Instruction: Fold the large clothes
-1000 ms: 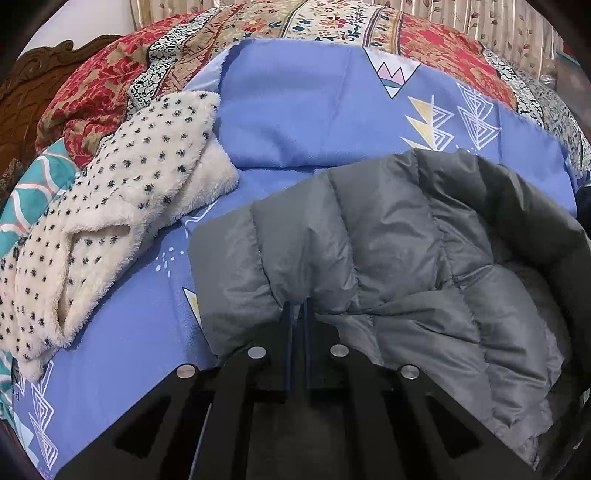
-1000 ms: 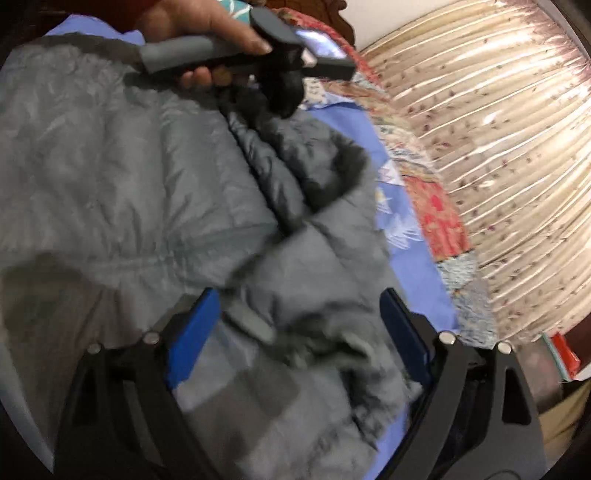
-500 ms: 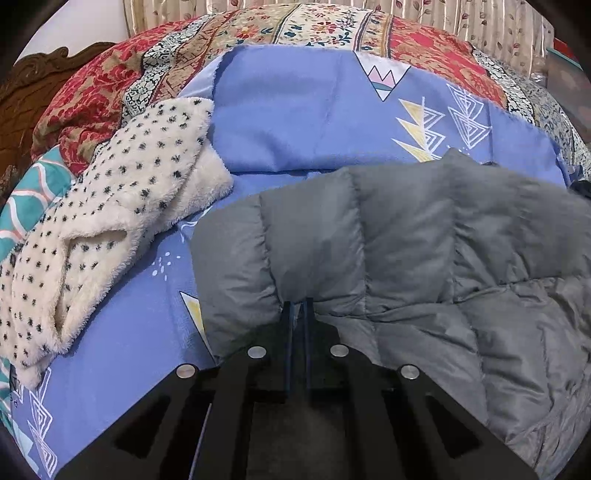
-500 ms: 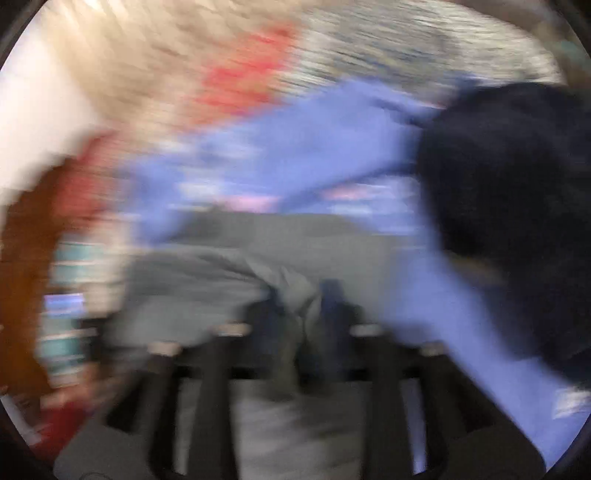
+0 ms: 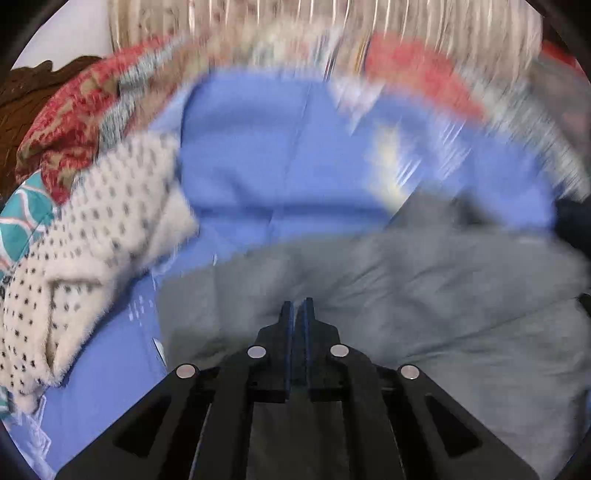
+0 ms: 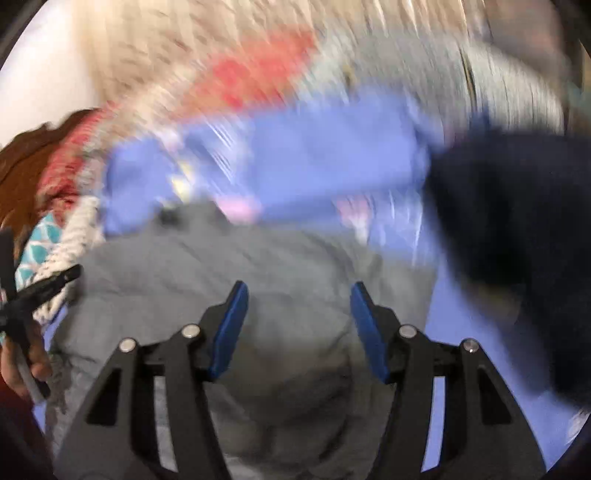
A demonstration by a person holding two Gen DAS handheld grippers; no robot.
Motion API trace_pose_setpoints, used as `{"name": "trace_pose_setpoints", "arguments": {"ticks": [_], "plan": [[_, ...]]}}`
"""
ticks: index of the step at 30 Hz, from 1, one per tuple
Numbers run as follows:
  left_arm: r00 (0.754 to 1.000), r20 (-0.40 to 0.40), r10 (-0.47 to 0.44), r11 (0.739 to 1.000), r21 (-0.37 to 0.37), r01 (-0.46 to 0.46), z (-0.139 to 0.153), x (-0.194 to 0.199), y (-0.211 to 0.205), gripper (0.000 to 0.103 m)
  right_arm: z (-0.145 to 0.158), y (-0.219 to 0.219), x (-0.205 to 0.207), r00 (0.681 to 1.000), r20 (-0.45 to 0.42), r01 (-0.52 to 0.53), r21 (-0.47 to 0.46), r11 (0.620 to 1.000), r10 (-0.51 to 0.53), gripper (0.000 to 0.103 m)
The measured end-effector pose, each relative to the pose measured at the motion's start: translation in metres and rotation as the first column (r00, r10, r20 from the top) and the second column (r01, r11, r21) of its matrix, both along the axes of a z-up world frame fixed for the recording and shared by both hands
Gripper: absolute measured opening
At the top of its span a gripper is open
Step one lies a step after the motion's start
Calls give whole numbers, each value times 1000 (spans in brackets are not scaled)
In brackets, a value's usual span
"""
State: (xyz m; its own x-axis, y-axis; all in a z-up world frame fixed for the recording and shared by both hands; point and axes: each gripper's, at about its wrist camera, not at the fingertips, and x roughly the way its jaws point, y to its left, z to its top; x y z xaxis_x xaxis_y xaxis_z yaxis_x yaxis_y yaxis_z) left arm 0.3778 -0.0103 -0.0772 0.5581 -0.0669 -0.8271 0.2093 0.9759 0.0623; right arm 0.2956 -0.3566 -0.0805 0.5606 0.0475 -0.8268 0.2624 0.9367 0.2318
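Observation:
A grey quilted puffer jacket (image 5: 424, 295) lies folded on the blue bedsheet (image 5: 277, 166). My left gripper (image 5: 298, 306) has its jaws shut over the jacket's near edge; whether fabric is pinched between them is unclear in the blur. In the right wrist view the same jacket (image 6: 258, 266) lies below my right gripper (image 6: 299, 291), whose blue pads (image 6: 231, 328) stand wide apart and empty just above it. The left tool and the hand that holds it (image 6: 26, 317) show at the left edge. Both views are motion-blurred.
A cream garment with black dots (image 5: 92, 240) lies at the left of the jacket. A dark navy garment (image 6: 517, 240) lies at the right. A red patterned quilt (image 5: 74, 122) and a curtain (image 5: 332, 26) are at the back, with a wooden headboard (image 5: 29, 96) at the left.
My right gripper let go of the jacket and now stands open above it. The jacket's top layer came down flat. Both cameras swung, the left staying shut at the jacket's edge.

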Motion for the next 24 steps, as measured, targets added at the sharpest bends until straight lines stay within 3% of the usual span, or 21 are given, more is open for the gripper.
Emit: {"name": "trace_pose_setpoints", "arguments": {"ticks": [1,2,4,6,9,12,16,19,24], "plan": [[1000,-20,-16,1000,0,16,-11,3,0,28,-23,-9,-2,1000,-13,-9,61,998,10,56],[1000,-8,-30,999,22,30,-21,0,-2,28,-26,-10,-9,1000,30,-10,57,998,9,56],[999,30,-37,997,72,35,-25,-5,-8,28,-22,9,-9,999,15,-28,-71,997,30,56],[999,25,-37,995,89,34,-22,-8,-9,28,-23,15,-7,999,-4,-43,-120,992,43,58],[999,9,-36,997,63,35,3,-22,2,28,-4,4,-22,1000,15,-16,-65,998,17,58],[995,78,-70,997,35,68,43,-66,31,29,25,-10,-75,996,86,-4,-7,1000,5,60],[996,72,-53,998,-30,56,74,-145,96,29,48,-14,-178,992,121,-44,43,998,39,62],[999,15,-33,998,-59,34,72,-194,136,33,44,-12,-246,995,81,-73,92,993,66,63],[992,-125,17,991,-128,-33,41,-284,188,48,24,-7,-353,998,11,-62,174,983,61,63]]}}
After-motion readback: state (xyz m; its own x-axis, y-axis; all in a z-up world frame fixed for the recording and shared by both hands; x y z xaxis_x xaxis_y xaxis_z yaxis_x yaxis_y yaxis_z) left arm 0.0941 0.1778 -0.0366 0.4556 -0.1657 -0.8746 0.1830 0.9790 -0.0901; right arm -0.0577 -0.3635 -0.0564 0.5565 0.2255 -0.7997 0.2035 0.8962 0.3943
